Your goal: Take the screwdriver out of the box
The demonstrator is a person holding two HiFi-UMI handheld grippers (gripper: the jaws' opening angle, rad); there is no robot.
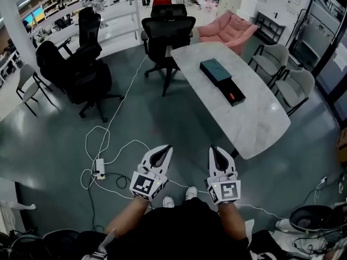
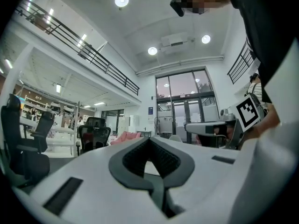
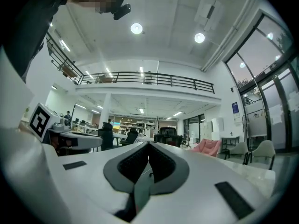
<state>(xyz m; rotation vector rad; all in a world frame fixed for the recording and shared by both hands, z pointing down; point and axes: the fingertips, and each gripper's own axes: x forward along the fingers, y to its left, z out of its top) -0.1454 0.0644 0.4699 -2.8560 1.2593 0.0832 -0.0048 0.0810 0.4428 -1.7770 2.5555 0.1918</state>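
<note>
On the white marble table [image 1: 255, 124] lies a dark box: a teal lid [image 1: 215, 69] and beside it a black tray [image 1: 234, 93]. A small red item [image 1: 231, 96] lies in the tray, too small to identify. Both grippers hang over the floor in front of the person, well short of the table. My left gripper [image 1: 167, 148] [image 2: 149, 139] is shut, tips meeting, nothing between them. My right gripper [image 1: 213, 149] [image 3: 148, 143] is shut and empty too. Each gripper shows at the edge of the other's view, pointing level.
Black office chairs [image 1: 165, 34] [image 1: 81, 69] stand left of and behind the table, a pink armchair [image 1: 227, 30] beyond it, grey chairs [image 1: 293, 85] to its right. White cables and a power strip [image 1: 100, 168] lie on the floor at left. A dark bin [image 1: 314, 218] sits at bottom right.
</note>
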